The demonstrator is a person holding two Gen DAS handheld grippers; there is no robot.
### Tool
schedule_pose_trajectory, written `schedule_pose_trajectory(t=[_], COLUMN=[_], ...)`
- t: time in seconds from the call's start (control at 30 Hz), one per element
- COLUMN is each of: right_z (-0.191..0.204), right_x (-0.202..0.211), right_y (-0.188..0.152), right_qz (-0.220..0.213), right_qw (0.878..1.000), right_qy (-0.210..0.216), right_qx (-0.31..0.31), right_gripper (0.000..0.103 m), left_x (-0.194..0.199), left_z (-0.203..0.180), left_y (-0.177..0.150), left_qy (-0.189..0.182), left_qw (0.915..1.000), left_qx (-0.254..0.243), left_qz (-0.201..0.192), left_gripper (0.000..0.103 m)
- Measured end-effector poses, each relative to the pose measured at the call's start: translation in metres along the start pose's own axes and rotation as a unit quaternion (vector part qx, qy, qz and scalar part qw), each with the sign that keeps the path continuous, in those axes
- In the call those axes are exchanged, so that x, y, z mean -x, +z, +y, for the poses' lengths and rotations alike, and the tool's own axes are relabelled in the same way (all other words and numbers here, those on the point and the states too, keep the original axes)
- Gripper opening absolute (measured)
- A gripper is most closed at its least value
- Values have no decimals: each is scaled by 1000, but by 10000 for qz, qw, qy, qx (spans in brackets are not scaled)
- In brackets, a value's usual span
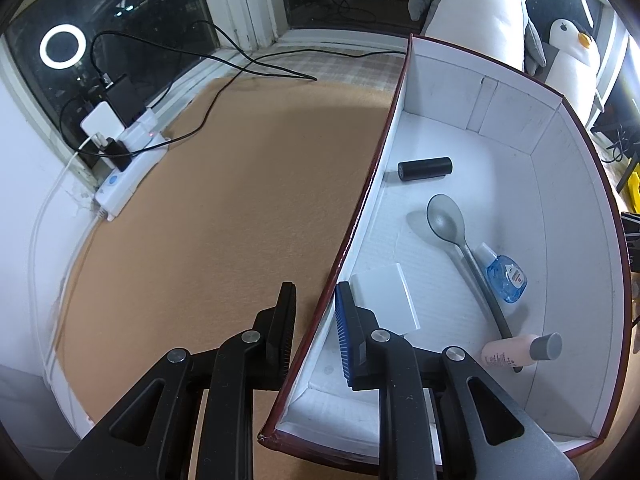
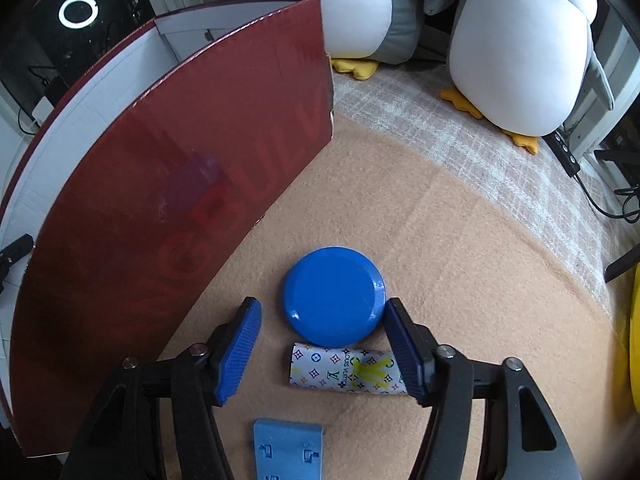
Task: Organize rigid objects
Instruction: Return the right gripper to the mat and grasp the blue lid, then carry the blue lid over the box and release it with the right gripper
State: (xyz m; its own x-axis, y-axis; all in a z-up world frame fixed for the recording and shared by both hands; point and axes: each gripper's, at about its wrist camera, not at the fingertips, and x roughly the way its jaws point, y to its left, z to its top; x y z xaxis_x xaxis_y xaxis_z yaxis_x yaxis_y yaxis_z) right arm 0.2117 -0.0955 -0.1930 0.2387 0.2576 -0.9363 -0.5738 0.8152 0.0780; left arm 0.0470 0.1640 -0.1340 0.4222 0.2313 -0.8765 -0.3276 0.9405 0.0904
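Right claw (image 2: 322, 350) spread wide around the blue disc (image 2: 334, 295), low centre: stiff, glossy, probably slippery, so pinch its rim; left claw (image 1: 314, 330) open astride the box wall (image 1: 356, 216)

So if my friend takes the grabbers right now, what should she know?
Left gripper: open, its fingers either side of the box wall, holding nothing.
Right gripper: open, poised over the blue disc and the patterned tube.
Already in the box: black cylinder, grey spoon, blue bottle, pink bottle, white card.
Still outside on the blanket: the disc, the tube and a light blue plastic piece.
Next is probably the disc or the tube; I can't tell which.
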Motion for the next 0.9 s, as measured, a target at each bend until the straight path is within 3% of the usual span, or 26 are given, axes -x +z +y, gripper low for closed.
schedule_pose_trajectory(t=[0.1,0.4,0.7,0.9], right_z=[1,-8,-17,12], right_x=[-1,10,77,119], right_y=[1,-4,-4,15], right_qz=[17,-92,-680,-1102], right_qw=[10000,9999,9966,9923], right_qy=[-77,49,282,495], right_qx=[32,-114,-363,-266], right_gripper=[46,45,45,45], left_x=[0,0,0,-3], left_z=[0,-1,-1,1], left_y=[0,0,-1,-1], left_qy=[0,-12,-72,-172], left_qw=[10000,10000,10000,9998], left_qx=[-2,8,49,100], left_qz=[-1,-1,-33,-28], left_gripper=[18,18,18,18])
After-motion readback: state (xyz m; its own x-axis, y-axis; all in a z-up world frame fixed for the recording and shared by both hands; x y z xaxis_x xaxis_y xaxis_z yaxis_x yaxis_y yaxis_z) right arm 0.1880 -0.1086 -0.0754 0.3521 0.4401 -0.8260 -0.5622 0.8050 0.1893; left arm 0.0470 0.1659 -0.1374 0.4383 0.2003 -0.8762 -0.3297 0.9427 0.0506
